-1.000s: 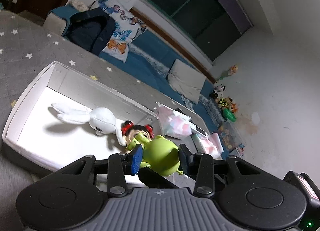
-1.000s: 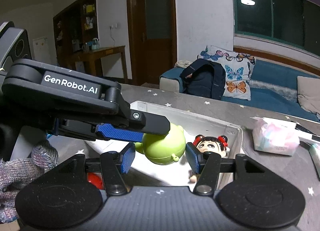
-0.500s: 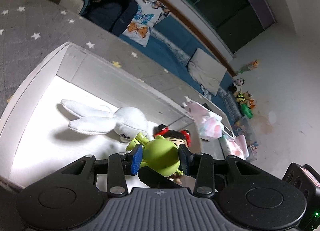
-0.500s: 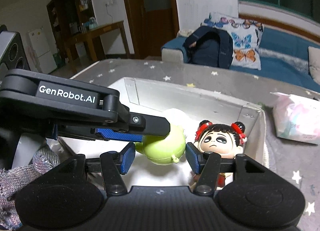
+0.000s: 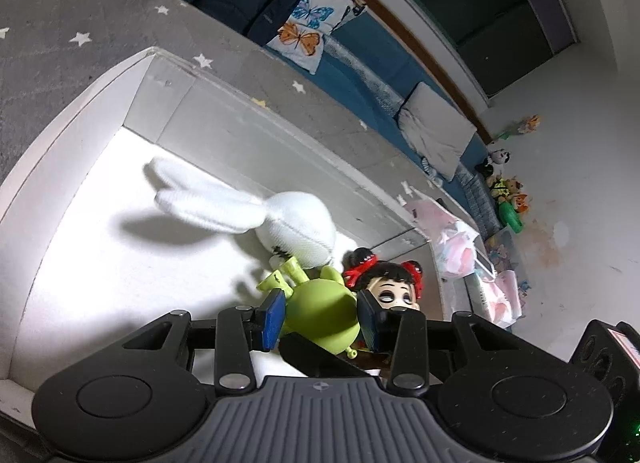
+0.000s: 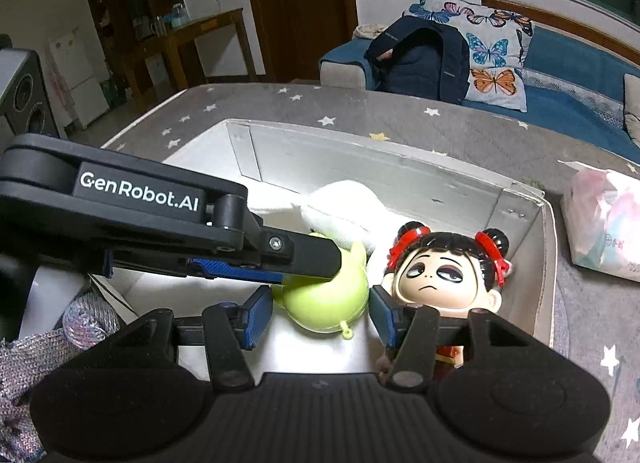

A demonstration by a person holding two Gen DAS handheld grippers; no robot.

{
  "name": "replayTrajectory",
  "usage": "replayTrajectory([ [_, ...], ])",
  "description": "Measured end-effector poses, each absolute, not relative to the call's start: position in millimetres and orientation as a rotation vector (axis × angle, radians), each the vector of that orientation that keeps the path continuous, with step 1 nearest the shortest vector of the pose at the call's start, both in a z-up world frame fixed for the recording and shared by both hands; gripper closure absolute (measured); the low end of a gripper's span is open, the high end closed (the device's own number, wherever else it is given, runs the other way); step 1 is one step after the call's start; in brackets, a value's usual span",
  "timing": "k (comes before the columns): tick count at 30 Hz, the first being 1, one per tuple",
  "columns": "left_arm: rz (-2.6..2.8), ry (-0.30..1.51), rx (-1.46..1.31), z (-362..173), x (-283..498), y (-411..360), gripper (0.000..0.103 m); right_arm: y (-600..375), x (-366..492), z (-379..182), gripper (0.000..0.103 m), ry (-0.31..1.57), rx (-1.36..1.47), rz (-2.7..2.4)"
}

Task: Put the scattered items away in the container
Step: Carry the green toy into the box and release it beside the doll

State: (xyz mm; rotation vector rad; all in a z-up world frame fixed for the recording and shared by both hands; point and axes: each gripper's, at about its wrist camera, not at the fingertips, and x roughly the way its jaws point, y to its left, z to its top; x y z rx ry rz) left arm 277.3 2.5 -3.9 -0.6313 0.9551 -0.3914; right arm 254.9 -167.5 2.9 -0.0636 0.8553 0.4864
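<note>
The green toy [image 5: 320, 313] sits clamped in the left gripper [image 5: 320, 319], low over the white container [image 6: 536, 199], while the right gripper [image 6: 320, 315] straddles it, its jaws closing without contact yet.

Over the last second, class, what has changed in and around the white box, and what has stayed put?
Both claws came down toward the white box, carrying the green toy lower over its floor. The left claw stays clamped on the toy; the right claw is closing around it, pads not visibly pressing. The white rabbit and the doll lie where they were.
</note>
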Motion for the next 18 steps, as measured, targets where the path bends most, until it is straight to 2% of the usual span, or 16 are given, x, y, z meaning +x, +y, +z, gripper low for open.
replayTrajectory([
  [18,-0.401,0.947,-0.617,5.4,271.4,1.9,0.061,-160.5,252.4,0.5,0.054,0.860,-0.104,0.466],
])
